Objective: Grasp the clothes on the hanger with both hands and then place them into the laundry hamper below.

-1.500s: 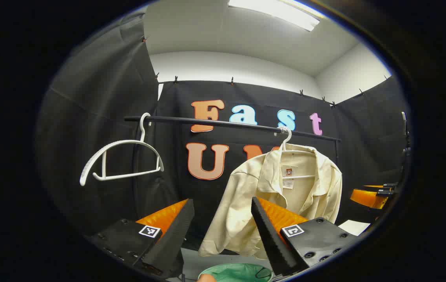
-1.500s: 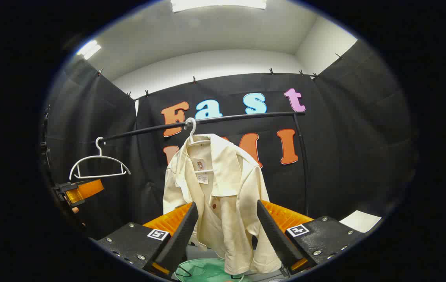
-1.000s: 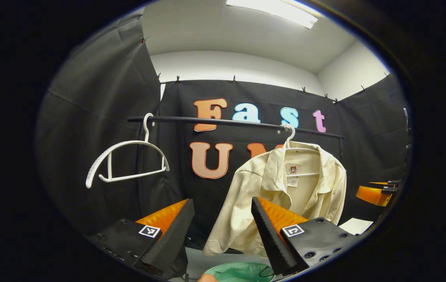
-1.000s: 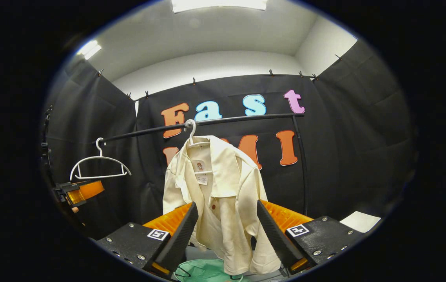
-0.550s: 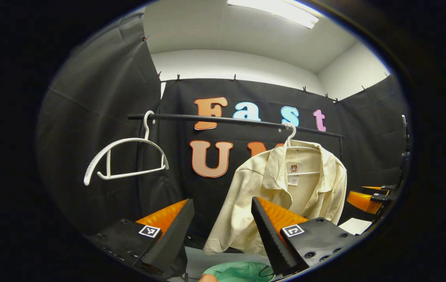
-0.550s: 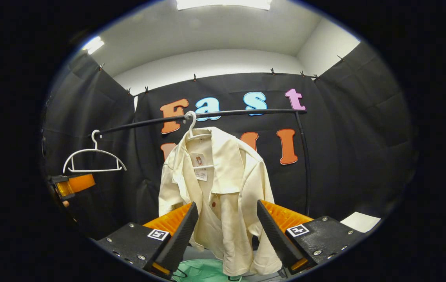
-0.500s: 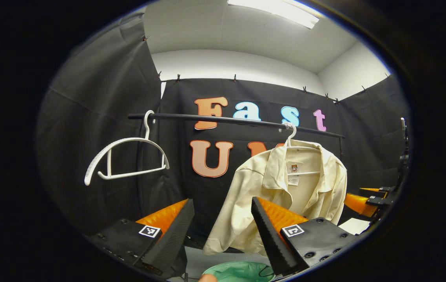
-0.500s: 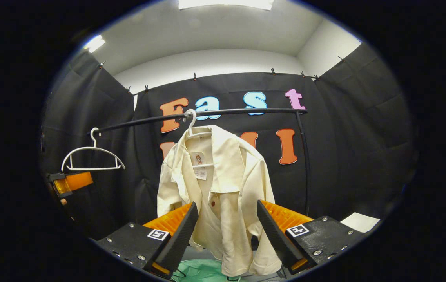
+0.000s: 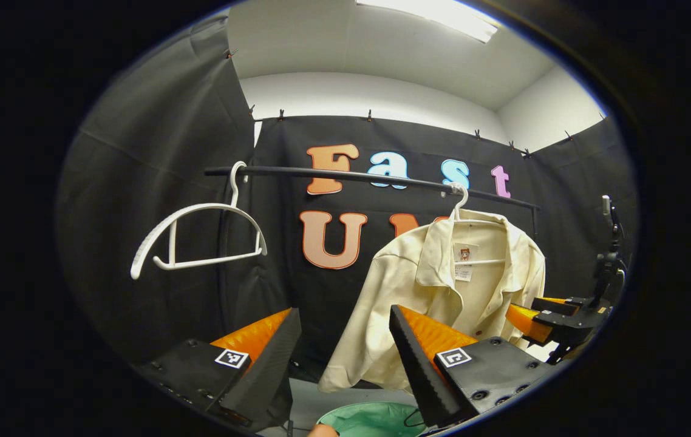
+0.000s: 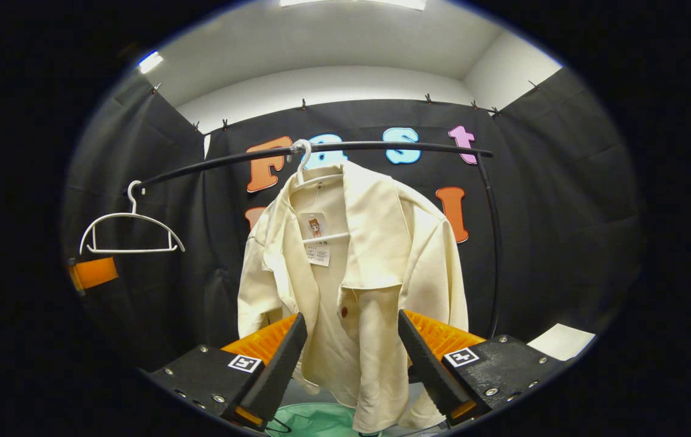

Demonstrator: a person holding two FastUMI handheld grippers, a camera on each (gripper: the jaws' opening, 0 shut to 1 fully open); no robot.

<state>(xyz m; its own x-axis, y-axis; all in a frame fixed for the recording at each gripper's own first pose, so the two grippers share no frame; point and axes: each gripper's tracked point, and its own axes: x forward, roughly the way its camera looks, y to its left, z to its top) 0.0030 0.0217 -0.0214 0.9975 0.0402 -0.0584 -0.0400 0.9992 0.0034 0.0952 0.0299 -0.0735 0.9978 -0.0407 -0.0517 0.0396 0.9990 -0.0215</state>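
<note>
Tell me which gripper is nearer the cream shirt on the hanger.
Right. The right gripper faces the cream shirt head-on, its open fingers framing the front. The left gripper is off to the shirt's side, pointing past its sleeve, also open.

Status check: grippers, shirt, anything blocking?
Both hand-held grippers open, holding nothing. Cream collared shirt on its white hanger, green hamper below. Nothing in the way.

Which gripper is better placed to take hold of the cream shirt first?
Right. In the right gripper view the cream shirt hangs centred between the right gripper's open fingers. The left gripper is open too, but aims left of the shirt, toward the bare wall.
</note>
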